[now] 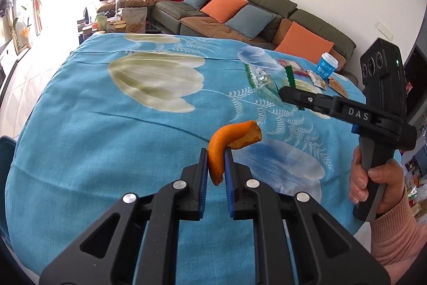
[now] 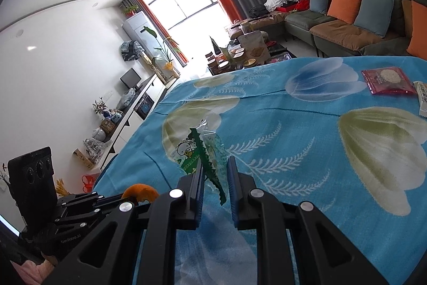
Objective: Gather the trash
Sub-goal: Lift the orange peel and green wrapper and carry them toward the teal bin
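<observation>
I grip peel (image 1: 229,146) in left fingers (image 1: 202,172), but the wrapper (image 2: 205,159) hangs loose in my half-open right fingers (image 2: 231,178) and may drop to the table (image 2: 293,130).

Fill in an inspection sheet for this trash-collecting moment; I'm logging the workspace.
Surface: blue floral blanket covering the table.
Job's things: orange peel in the left gripper; green-edged clear wrapper between the fingers of the right gripper; red snack packet, white wrapper and blue paper cup lying on the blanket.
Clutter: snack bags and jars on a low table beyond.
Grippers: left shut on the peel; right's grip on the wrapper unclear.
Cables: nothing seen.
Surroundings: green sofa with cushions, window, orange-grey curtains.
</observation>
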{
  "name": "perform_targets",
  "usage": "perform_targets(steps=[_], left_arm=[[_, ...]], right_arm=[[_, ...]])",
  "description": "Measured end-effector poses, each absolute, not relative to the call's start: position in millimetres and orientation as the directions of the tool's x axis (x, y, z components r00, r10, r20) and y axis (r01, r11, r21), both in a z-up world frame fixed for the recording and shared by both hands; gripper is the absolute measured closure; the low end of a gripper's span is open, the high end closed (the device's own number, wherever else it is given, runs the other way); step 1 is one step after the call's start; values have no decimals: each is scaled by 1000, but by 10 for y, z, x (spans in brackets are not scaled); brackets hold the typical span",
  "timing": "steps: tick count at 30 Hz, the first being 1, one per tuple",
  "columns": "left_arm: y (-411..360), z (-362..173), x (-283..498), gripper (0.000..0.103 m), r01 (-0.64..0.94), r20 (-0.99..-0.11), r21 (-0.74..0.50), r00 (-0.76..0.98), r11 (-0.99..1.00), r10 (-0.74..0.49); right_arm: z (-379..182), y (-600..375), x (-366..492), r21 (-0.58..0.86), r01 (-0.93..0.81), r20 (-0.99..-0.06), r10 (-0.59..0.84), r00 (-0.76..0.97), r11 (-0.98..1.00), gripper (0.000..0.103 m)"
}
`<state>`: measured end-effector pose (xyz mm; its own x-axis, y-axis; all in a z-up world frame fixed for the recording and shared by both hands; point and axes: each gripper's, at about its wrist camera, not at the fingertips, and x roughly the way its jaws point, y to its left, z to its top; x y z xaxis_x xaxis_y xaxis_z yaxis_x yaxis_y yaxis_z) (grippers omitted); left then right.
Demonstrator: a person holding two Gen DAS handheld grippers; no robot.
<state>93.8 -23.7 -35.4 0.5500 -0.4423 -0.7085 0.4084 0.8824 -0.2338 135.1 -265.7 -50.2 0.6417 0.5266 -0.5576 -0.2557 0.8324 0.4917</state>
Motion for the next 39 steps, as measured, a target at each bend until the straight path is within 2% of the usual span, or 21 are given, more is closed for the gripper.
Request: perform_targets(steps=[39], left_arm=[[451, -342, 655, 91, 277, -688, -224, 634, 934, -353]], right_arm=[[-483, -2002, 1105, 492, -391, -540, 625, 563, 778, 88]])
